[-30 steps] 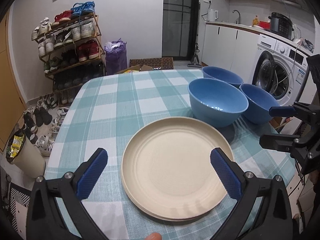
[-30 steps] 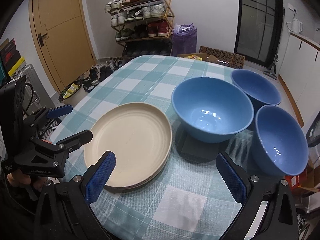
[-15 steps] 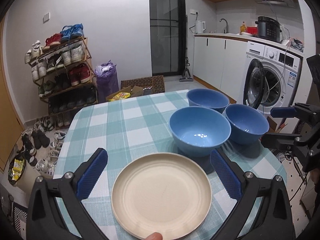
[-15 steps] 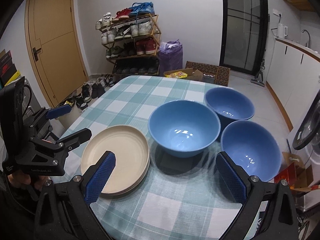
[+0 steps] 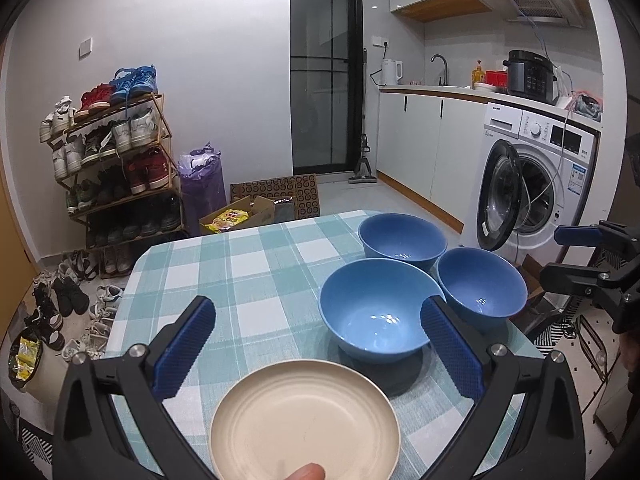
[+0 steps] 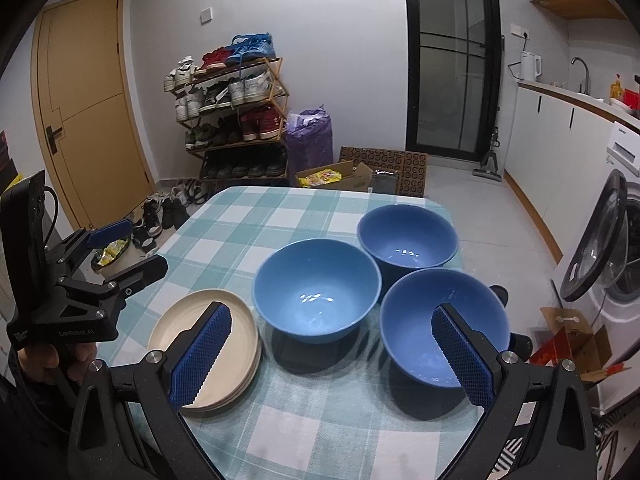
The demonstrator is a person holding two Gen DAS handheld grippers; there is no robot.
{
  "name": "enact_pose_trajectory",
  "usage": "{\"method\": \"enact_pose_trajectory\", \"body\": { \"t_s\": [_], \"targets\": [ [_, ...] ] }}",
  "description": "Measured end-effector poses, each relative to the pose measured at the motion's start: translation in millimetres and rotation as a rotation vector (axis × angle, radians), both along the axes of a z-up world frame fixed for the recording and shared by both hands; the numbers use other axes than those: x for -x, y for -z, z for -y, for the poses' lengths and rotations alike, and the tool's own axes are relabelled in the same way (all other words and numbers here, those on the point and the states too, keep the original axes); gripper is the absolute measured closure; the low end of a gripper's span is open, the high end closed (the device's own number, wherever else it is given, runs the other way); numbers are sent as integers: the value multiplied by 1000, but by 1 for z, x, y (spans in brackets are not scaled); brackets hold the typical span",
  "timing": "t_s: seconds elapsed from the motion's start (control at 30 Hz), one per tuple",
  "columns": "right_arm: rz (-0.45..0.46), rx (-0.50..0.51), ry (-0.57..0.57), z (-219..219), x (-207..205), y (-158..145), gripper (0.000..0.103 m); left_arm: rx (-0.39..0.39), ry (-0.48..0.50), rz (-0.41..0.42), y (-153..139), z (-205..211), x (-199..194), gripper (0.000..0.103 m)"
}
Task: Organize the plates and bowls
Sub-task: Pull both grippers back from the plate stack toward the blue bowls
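Both grippers hang above the near edge of a table [image 6: 248,216] covered in a green-and-white checked cloth, and both stand with their blue-padded jaws wide apart and nothing between them. The left gripper [image 5: 316,344] looks down over a stack of cream plates [image 5: 305,416] at the table's near left corner; the stack lies directly below and slightly ahead of its open jaws, and in the right wrist view at least two plate rims show one on the other [image 6: 208,356].

The right gripper [image 6: 332,356] faces three blue bowls grouped on the right half of the table. The nearest bowl [image 6: 444,326] sits close to its right finger, the largest bowl [image 6: 316,288] stands ahead of the gap between the fingers, and the far bowl [image 6: 407,236] lies behind both, its rim touching or nearly touching the others.

The plates appear already gathered, so the remaining work is probably nesting the bowls. The right gripper is clearly the nearer one for that, since all three bowls lie on its side, well apart from the left one. Being round, the bowls offer no long axis; the jaws would need to close across a rim wall, and the nearest bowl's rim is the closest to reach.
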State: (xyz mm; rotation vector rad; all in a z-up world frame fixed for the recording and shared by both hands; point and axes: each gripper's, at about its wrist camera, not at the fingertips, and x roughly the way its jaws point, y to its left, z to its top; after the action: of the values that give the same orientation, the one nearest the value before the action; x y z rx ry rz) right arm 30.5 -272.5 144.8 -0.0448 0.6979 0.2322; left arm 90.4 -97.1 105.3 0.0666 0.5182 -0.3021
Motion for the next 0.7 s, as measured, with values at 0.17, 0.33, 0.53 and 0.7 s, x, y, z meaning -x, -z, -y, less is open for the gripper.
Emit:
{"method": "enact_pose_trajectory", "body": {
  "t_s": [0.17,0.33,0.53,0.7],
  "targets": [
    [-4,-4,40,17,-8,0,1,12,20,1,-2,8,-12,0],
    [-6,-6,65,28,-16,1,1,11,30,7,-5,17,-27,0],
    [3,-19,104,42,-21,-4,1,36,45,2,-9,23,-42,0],
    [5,-29,132,54,-28,-9,1,41,51,4,-13,30,-56,0]
  ]
}}
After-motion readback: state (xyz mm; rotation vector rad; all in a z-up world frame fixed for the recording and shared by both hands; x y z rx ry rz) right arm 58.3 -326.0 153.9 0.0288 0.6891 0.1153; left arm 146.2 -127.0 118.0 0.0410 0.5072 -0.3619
